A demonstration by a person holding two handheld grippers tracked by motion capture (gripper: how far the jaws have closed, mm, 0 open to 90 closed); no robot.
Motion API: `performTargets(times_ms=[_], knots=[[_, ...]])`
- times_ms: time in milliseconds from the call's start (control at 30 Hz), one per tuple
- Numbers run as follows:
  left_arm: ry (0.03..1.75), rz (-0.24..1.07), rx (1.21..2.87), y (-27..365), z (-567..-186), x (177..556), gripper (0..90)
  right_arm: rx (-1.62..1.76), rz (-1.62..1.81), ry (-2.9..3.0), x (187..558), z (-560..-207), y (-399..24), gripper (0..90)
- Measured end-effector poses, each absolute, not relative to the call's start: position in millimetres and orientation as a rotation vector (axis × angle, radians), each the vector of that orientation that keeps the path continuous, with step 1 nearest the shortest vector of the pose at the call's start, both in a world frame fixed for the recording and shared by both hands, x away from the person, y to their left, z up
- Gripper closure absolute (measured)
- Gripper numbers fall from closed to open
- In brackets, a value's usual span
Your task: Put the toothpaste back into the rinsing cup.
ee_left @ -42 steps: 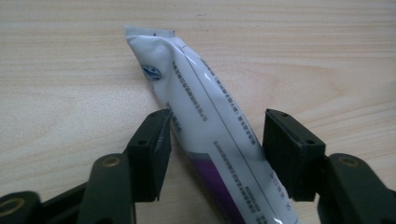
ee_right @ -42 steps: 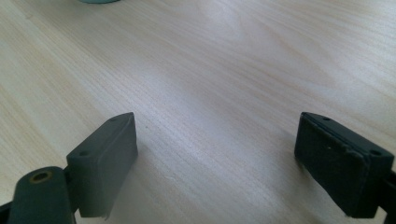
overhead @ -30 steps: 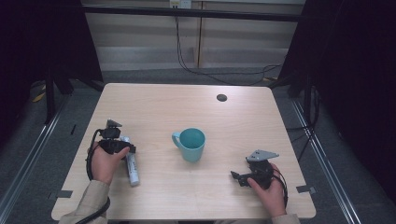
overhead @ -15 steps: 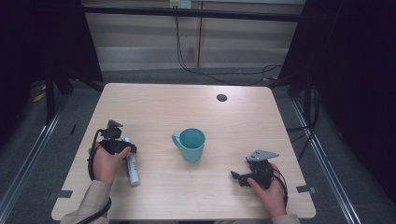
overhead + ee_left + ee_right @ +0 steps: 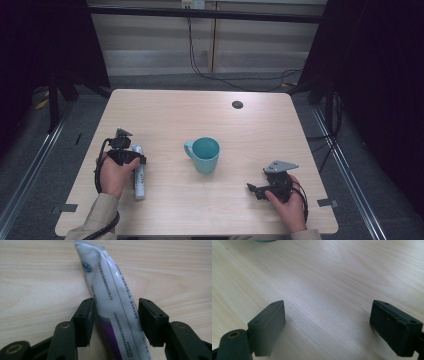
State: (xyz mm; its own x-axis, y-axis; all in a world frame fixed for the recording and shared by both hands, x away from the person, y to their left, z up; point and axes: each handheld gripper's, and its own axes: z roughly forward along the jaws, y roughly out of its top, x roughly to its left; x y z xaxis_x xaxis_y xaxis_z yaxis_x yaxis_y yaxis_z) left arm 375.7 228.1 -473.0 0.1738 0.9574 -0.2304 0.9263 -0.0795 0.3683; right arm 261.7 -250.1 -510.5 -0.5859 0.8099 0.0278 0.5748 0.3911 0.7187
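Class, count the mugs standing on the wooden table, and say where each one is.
1. The teal mug stands near the table's middle, between the two hands, handle turned toward the left hand's side.

We see the left hand low over the table's left side, forearm entering from the bottom edge. Its left gripper points down and away; jaws have just been closing, one pad touching, the other a hair off. The right hand rests near the right front. Its right gripper lies level, jaws spread wide.
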Motion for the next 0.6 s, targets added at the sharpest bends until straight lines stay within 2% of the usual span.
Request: performTargets(times_ms=[300,600], knots=[[1.771,0.093,2.063,225.3,-471.9,376.5,54.3,1.206,1.007,2.327,261.7,-510.5,-250.1,12.6],[1.778,0.077,2.047,226.9,-472.0,377.4,52.9,1.206,1.007,2.327,261.7,-510.5,-250.2,12.6]])
